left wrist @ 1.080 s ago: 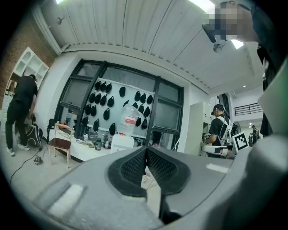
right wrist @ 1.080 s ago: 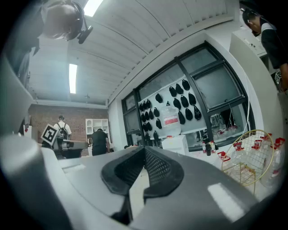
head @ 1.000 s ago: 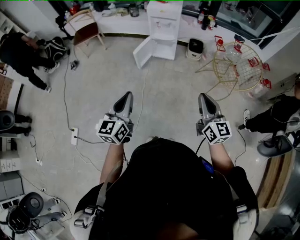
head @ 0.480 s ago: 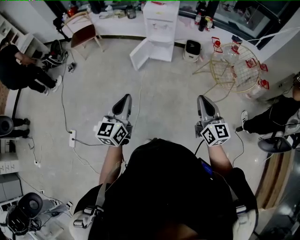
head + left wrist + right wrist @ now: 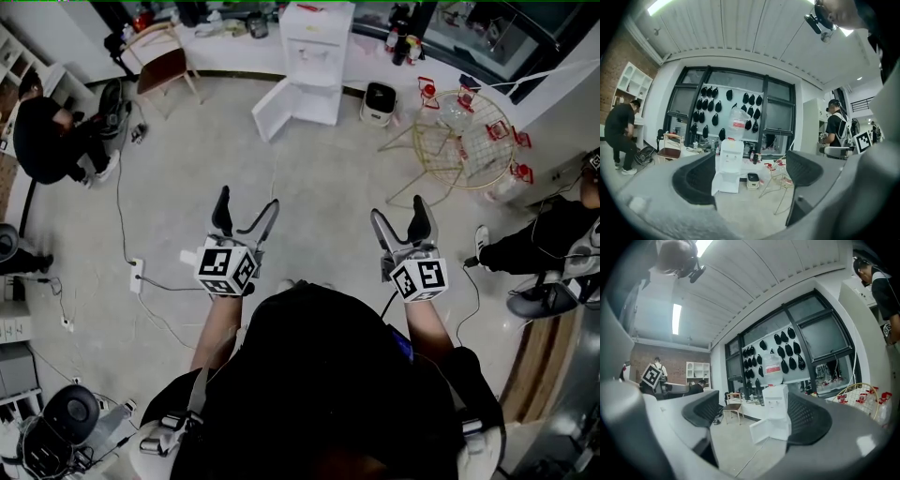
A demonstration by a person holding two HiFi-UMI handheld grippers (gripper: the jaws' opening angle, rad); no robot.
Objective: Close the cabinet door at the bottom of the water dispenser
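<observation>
Head view: dispenser [image 5: 317,47] far, door [image 5: 278,105] swung open.
Left hand-held gripper [image 5: 247,208]: jaws just opened wide, nothing between.
Right hand-held gripper [image 5: 398,217]: likewise just opened, empty.

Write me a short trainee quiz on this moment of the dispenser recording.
1. True or false: the cabinet door of the water dispenser is shut.
2. In the head view, what stands to the right of the dispenser? A) gold wire chair; B) brown-seated chair; C) power strip.
3. How do the left claw and right claw stand?
Key: 1 false, it hangs open. 2 A. 3 both open, having just been opening, with nothing between them.
</observation>
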